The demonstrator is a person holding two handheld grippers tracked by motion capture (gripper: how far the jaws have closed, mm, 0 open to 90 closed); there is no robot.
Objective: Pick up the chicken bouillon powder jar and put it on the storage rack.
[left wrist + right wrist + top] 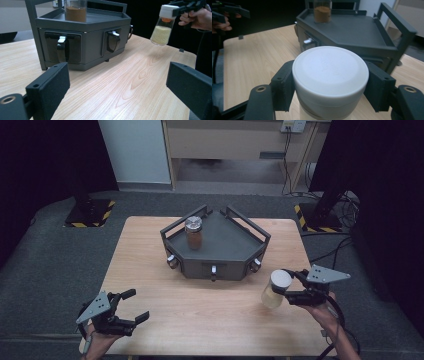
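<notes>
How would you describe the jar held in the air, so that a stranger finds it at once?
Start at the grey rack on the wooden table. To its right, the right claw grips a jar by its white lid. It holds pale yellow grains; the rack's jar holds brown powder.

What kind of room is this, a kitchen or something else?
Probably a lab or recording studio, not a kitchen: black curtains hang on both sides, stand bases with hazard stripes sit on grey carpet, and cables trail across the floor behind the wooden table.
</notes>
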